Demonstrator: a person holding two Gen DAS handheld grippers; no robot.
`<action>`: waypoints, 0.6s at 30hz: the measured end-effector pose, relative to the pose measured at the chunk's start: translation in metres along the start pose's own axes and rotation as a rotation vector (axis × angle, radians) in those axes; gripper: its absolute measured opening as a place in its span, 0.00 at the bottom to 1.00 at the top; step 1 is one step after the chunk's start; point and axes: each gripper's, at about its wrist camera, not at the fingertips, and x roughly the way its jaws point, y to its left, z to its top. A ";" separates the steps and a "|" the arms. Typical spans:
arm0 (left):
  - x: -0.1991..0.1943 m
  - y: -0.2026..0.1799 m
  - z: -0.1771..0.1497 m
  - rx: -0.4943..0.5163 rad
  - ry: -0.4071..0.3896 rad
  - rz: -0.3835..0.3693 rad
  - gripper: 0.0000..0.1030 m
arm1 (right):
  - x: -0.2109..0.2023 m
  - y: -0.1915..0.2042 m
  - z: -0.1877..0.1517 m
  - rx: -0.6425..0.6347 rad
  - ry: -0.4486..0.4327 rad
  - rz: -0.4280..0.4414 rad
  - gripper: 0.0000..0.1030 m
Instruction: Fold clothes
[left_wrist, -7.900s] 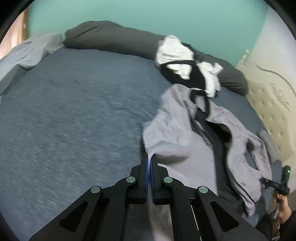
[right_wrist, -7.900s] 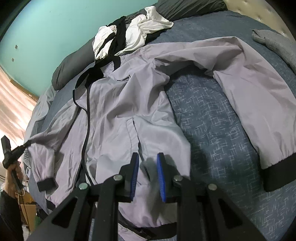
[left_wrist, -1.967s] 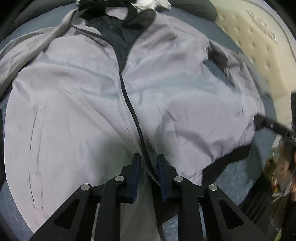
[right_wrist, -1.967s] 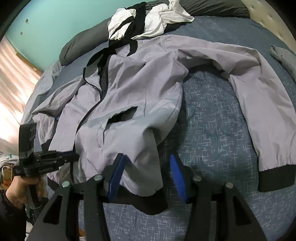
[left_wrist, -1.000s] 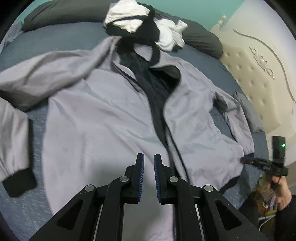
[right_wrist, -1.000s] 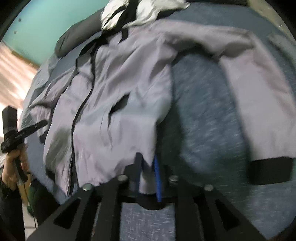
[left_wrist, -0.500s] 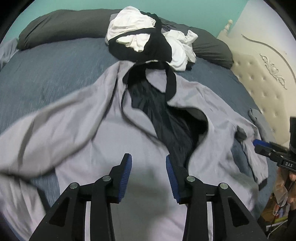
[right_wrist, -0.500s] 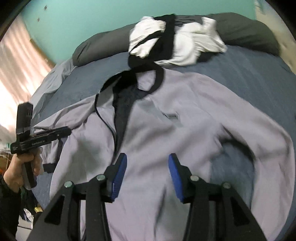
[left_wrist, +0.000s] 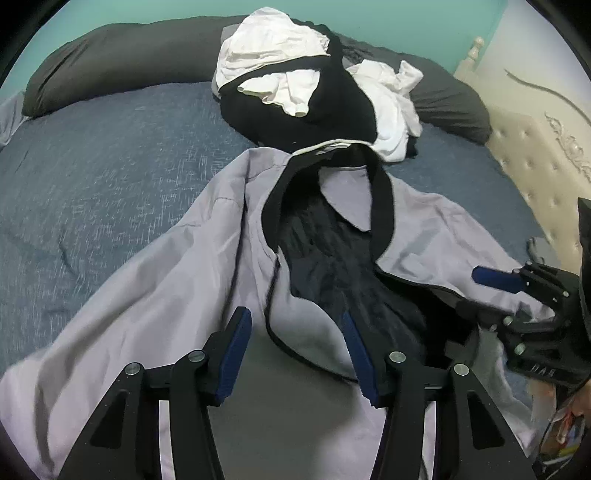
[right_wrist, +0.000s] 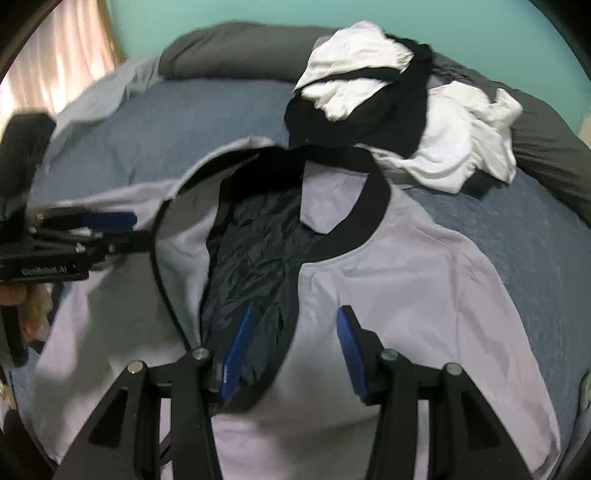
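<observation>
A lilac-grey jacket (left_wrist: 177, 280) (right_wrist: 424, 295) lies front up on the blue bed cover (left_wrist: 92, 166), unzipped at the chest. Its black collar (left_wrist: 382, 206) and dark lining (right_wrist: 258, 266) show. My left gripper (left_wrist: 295, 317) hangs over the left front panel by the zip edge, its jaws opening with only flat cloth below them. It also shows at the left edge of the right wrist view (right_wrist: 122, 229). My right gripper (right_wrist: 295, 314) stands open over the zip edge and right chest, gripping nothing. It enters the left wrist view from the right (left_wrist: 491, 295).
A heap of white and black clothes (left_wrist: 314, 74) (right_wrist: 406, 110) lies just beyond the collar, against long dark grey pillows (left_wrist: 110, 62). A cream tufted headboard (left_wrist: 535, 147) borders the bed on the right. A curtain (right_wrist: 55, 55) hangs at the far left.
Both grippers have travelled from the jacket's lower part up to its chest near the collar. The right one let go of the hem and both jaws have spread apart.
</observation>
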 end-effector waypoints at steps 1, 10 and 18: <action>0.003 0.001 0.002 -0.001 0.000 0.001 0.54 | 0.009 0.002 0.001 -0.015 0.025 0.000 0.46; 0.035 0.002 0.013 0.049 0.028 -0.007 0.28 | 0.075 0.000 0.002 -0.109 0.141 -0.157 0.04; 0.055 0.000 0.023 0.078 0.032 -0.023 0.04 | 0.091 -0.047 0.012 0.105 0.080 -0.044 0.01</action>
